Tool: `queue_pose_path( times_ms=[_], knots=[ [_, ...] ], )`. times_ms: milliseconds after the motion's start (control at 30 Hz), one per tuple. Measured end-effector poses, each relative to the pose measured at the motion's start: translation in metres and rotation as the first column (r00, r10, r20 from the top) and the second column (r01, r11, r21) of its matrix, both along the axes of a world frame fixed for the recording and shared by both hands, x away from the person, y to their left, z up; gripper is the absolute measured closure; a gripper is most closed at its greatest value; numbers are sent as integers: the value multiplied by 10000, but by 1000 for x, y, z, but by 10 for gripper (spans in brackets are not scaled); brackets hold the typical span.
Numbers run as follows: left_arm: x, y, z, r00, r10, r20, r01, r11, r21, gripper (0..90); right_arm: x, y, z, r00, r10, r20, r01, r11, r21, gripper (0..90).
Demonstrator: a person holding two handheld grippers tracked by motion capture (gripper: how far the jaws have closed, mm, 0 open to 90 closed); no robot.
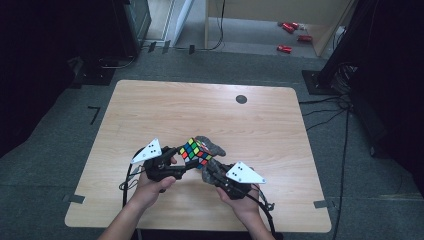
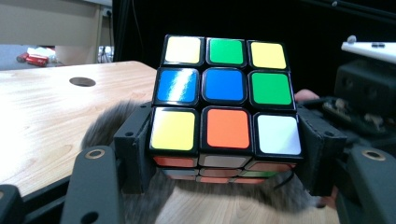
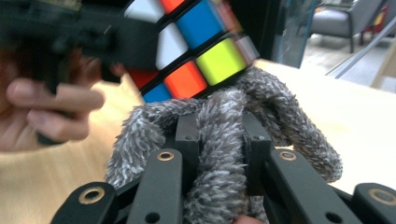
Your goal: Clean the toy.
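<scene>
Wiping is under way: left claw (image 2: 224, 172) clamps the cube (image 2: 225, 105) at frame centre, right claw (image 3: 218, 154) pinches the grey cloth (image 3: 219, 135); next, rub another face.

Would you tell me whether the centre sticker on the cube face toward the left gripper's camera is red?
No, the centre sticker of the cube is blue, with orange directly below it.
</scene>
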State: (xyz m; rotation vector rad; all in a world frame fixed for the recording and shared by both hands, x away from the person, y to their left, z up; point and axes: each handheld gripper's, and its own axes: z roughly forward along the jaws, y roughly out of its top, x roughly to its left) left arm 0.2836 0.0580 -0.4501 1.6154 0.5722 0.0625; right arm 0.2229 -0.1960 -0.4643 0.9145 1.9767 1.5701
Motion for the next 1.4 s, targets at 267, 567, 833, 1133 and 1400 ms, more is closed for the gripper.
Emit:
queue_pose_path(
  times_ms=[267,567,833,1133,1400],
  knots=[
    [2,6,1,9996,270,61,-270,9996,-1,349,-2,8,0,9980,622,100,-614,9958,-674,742],
    [3,2,-4,9972,695,266,-716,9938,849,349,19,-52,3,9810,-1920,-292,1903,9803,-523,739],
    [3,-3,-8,9934,1028,502,-1098,9799,1663,349,33,-71,-21,9473,-3152,-577,3009,9369,-1778,726],
    [4,-2,-9,9896,1323,568,-1407,9725,1858,349,38,-67,-41,9455,-3080,-1053,2716,9248,-2663,715],
    [5,-3,-11,9889,1397,501,-1473,9653,2154,348,43,-68,-52,9378,-3076,-1612,2525,9226,-2916,654]
  ],
)
